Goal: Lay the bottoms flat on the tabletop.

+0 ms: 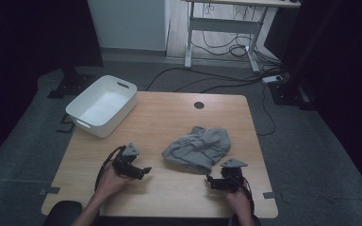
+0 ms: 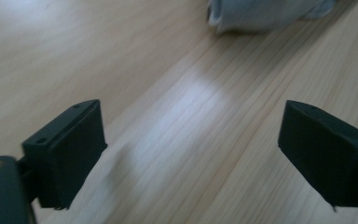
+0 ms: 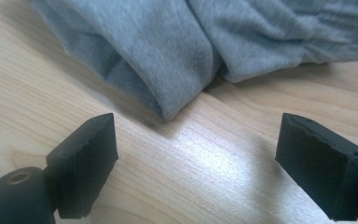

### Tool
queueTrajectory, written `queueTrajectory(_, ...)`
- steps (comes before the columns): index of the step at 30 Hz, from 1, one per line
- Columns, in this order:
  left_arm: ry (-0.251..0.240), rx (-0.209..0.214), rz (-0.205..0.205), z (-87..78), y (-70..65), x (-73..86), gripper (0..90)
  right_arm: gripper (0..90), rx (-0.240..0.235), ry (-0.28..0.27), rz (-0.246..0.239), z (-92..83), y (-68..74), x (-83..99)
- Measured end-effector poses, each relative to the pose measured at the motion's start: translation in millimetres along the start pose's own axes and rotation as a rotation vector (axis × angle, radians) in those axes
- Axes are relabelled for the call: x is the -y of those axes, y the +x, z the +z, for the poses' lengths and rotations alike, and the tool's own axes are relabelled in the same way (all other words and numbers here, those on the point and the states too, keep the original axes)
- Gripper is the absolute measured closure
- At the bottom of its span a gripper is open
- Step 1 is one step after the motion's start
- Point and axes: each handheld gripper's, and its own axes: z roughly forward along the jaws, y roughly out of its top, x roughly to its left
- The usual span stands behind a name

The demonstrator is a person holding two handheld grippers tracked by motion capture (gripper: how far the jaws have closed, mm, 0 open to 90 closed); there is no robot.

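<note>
A crumpled grey garment (image 1: 198,149) lies on the wooden surface (image 1: 169,117), right of centre and toward the near edge.

Left claw (image 1: 143,171): held in the person's left hand (image 1: 109,181) low over the surface, at the near left. Its tips point toward the garment. The jaws are spread, with bare wood between them and nothing gripped. The garment lies well apart from this claw, with a strip of open surface between the two. In the left gripper view the garment (image 2: 265,14) appears at the top edge, far ahead of the jaws and slightly to the right of their centre line.

Right claw (image 1: 209,181): held in the person's right hand (image 1: 239,200) at the near right of the surface. The jaws are spread and hold nothing. The garment lies just ahead of this claw, close to the tips but not between them. In the right gripper view the garment (image 3: 177,42) covers the upper part of the picture. A rounded fold of the fabric reaches down toward the gap between the jaws and stops short of it. Bare wood, with a bright reflection, separates the fold from the pads (image 3: 86,163). No pad touches the cloth.

A white plastic bin (image 1: 102,105) stands at the far left corner of the surface, partly overhanging the edge, well apart from the garment and both claws.
</note>
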Motion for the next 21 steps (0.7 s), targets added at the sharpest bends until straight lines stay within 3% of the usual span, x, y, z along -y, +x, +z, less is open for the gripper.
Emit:
queueTrajectory(5,-0.006,0.009,0.068,5.2,-1.7,-27.8,15.9,13.9,0.008,-0.018,0.02,-8.4,-3.5,-3.8)
queueTrajectory(9,-0.006,0.015,0.09,9.6,1.1,-49.0,19.7,18.9,0.005,-0.036,0.026,-15.7,-3.5,-11.1)
queueTrajectory(13,-0.008,0.024,0.123,12.1,2.7,-71.2,24.6,26.7,-0.01,-0.044,-0.002,-20.6,-0.4,-27.1)
queueTrajectory(16,-0.024,0.047,0.122,12.7,5.9,-85.3,31.2,38.3,-0.023,-0.004,-0.034,-20.8,-2.6,-37.6)
queueTrajectory(21,-0.031,0.066,0.103,19.3,13.0,-106.7,37.5,49.1,-0.017,0.044,-0.021,-18.6,-14.1,-45.0)
